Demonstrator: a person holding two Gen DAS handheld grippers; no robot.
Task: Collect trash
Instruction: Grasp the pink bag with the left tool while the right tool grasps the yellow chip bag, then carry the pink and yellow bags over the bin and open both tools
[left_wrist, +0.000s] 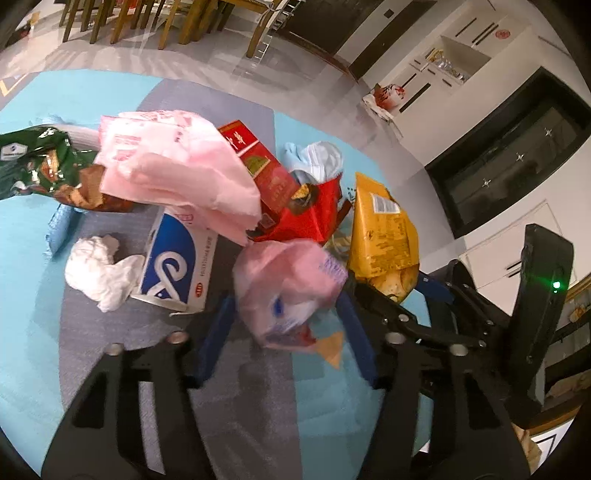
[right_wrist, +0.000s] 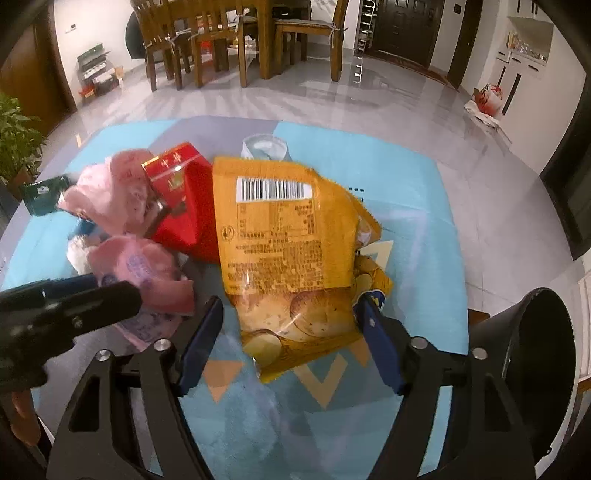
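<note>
From my left tongs' camera, I see a heap of trash on a blue and grey rug (left_wrist: 33, 332) on the floor. A crumpled pink plastic bag (left_wrist: 288, 291) sits right between my blue pads. It looks soft and puffy, with blue writing on it and something red and white showing through. My left tongs (left_wrist: 286, 325) point down at it. The left pad (left_wrist: 218, 336) stands a little off the bag, and I cannot tell if the right one touches it, so the left tongs are not squeezing it. Behind it lie a bigger pink plastic bag (left_wrist: 177, 166), a red cardboard box (left_wrist: 258, 162), a red shiny wrapper (left_wrist: 306, 214), a blue and white carton (left_wrist: 173, 262), a white crumpled tissue (left_wrist: 99, 269) and a green snack bag (left_wrist: 33, 162). A yellow chip bag (left_wrist: 384, 236) lies to the right, with my other tongs beside it.

From my right tongs' camera, the yellow chip bag (right_wrist: 288, 243) fills the middle. It lies flat on the rug with its back up, showing a white barcode and small print, and pictures of chips at the near end. My right tongs (right_wrist: 291, 343) point steeply down over that near end. The right pad (right_wrist: 380, 350) is at the bag's edge; the left pad (right_wrist: 199, 347) stands clear of it. These tongs are loose too, holding nothing. A black bin (right_wrist: 543, 354) lies tipped at the right edge.
</note>
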